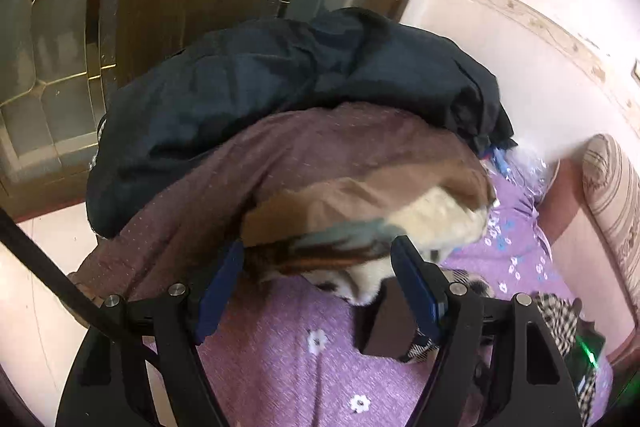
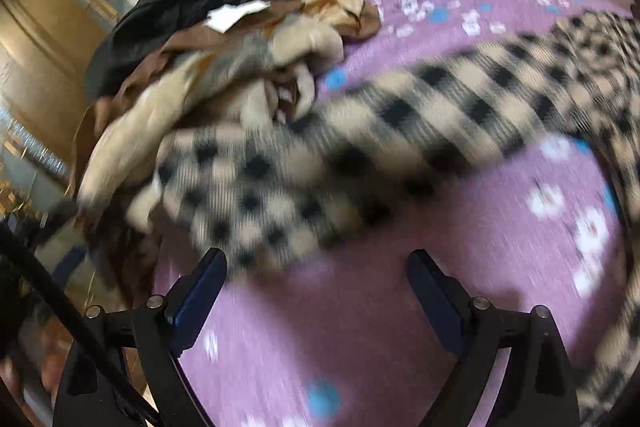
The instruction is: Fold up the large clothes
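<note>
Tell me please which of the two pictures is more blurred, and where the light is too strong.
Right wrist view: strong motion blur, the checked cloth and the purple flowered sheet are smeared. Left wrist view: mostly sharp, only the cream and brown garment is slightly smeared; the pale wall and floor are washed out by bright light. Both views bend straight lines at the edges and have dark round corners.

Black grippers; blue-padded fingers (image 1: pixel 414 283); silver screws
</note>
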A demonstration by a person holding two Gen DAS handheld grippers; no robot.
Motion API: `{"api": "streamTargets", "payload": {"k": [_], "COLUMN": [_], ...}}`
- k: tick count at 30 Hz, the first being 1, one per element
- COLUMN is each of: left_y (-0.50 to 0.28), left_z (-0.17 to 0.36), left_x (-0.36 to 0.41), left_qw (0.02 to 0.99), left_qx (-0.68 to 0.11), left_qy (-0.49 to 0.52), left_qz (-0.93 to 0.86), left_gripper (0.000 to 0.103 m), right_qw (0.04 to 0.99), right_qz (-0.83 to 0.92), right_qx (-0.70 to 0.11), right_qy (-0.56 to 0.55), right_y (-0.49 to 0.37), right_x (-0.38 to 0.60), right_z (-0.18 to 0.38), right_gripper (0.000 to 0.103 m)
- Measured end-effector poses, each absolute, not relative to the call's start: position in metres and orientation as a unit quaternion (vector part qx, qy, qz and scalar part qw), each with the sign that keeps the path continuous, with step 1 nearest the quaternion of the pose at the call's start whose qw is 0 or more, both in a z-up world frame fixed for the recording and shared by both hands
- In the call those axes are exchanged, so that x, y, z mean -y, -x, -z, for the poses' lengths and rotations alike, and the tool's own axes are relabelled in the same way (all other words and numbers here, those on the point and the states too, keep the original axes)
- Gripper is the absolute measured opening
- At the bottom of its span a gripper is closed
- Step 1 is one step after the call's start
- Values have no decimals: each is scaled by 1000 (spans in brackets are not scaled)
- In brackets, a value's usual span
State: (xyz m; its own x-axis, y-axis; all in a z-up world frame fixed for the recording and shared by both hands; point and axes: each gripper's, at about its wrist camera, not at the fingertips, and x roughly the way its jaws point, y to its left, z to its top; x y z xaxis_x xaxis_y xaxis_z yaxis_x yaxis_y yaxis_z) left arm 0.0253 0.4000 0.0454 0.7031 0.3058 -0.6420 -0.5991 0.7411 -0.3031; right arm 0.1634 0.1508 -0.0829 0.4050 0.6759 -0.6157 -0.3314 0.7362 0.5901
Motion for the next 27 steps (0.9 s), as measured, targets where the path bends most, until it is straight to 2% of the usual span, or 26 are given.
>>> {"api": "streamTargets", "payload": {"k": [1,2,3,4,5,9,13,18,22,25,27], "left_y": [-25,-25,-24,-23,-23,-14,-5,-5,-7,-5,-5], "left_z": [-45,-44,-44,-44,-44,-46,-45,-48,-48,-44,-41], "left_x": [-402,-406,-408,-410,-412,-417,-423,-415,-417,-424,-428], "left_qw": [886,885,885,885,886,887,887,897,893,889,887], "left_qx": [-288,-288,-286,-285,-284,-276,-271,-269,-273,-274,-279], "left_qy": [257,261,263,265,266,270,283,279,278,289,289], "left_qz": [-256,-257,-256,-254,-252,-252,-245,-215,-223,-229,-226], "left_gripper": [75,75,75,75,75,75,75,75,75,75,75], "right_qw": [814,814,810,793,780,788,815,815,801,744,747], "right_qz": [-306,-304,-305,-321,-331,-345,-372,-401,-407,-437,-424], "right_qx": [-451,-451,-456,-470,-481,-457,-410,-398,-425,-492,-494], "right_qy": [-200,-205,-208,-216,-225,-225,-171,-129,-111,-115,-131], "right_y": [-168,-172,-176,-181,-183,-166,-130,-115,-134,-172,-182], "right_x": [-154,-159,-165,-165,-165,-136,-104,-109,-164,-216,-215], "right_z": [81,81,82,82,84,56,-4,-57,-56,-16,-7], "right_gripper": [94,88,53,11,5,4,4,4,4,15,15]}}
